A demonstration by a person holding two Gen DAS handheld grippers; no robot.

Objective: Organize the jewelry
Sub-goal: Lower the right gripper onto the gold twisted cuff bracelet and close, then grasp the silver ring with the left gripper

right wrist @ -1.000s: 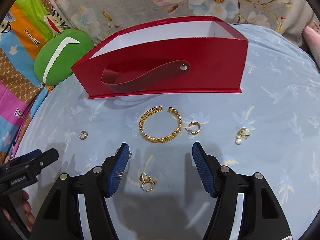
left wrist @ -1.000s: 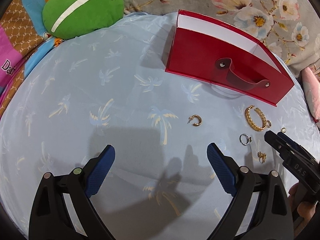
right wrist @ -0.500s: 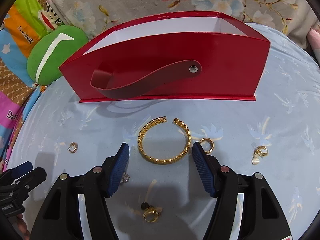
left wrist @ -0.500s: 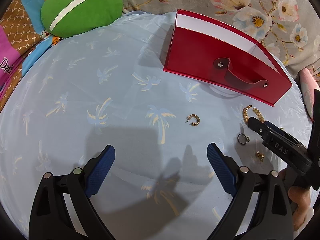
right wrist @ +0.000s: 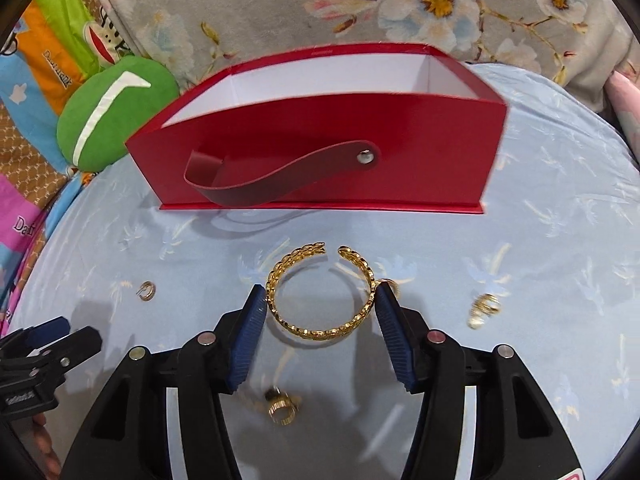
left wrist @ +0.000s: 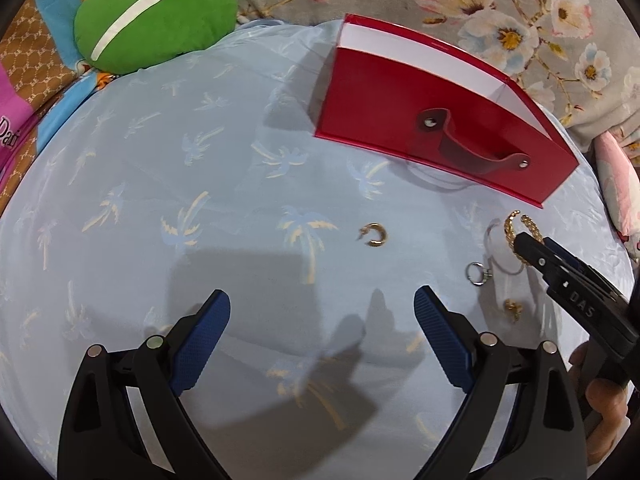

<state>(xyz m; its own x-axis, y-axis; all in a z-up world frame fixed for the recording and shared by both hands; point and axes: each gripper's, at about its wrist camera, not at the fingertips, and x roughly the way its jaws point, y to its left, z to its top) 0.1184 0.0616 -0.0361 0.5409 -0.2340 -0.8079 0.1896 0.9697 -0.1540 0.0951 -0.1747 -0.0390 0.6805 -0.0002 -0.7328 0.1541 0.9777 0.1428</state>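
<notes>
A gold chain bangle (right wrist: 320, 292) lies on the blue palm-print cloth in front of an open red box (right wrist: 320, 148) with a strap handle. My right gripper (right wrist: 320, 304) is open, its two blue pads on either side of the bangle, close to it or touching. A gold ring (right wrist: 282, 410) lies between its arms. A gold earring (right wrist: 484, 308) lies to the right, a small hoop (right wrist: 147, 290) to the left. My left gripper (left wrist: 322, 312) is open and empty, low over the cloth, with the gold hoop (left wrist: 374, 235) ahead. A silver ring (left wrist: 477, 273) lies right of it.
A green cushion (left wrist: 156, 16) lies at the back left on patterned bedding. Floral fabric (right wrist: 400, 4) rises behind the box. A small gold piece (left wrist: 513, 309) lies near the right gripper's arm (left wrist: 576, 300) in the left wrist view.
My right gripper has moved forward and down, so its pads now flank the bangle. The left gripper has stayed almost still.
</notes>
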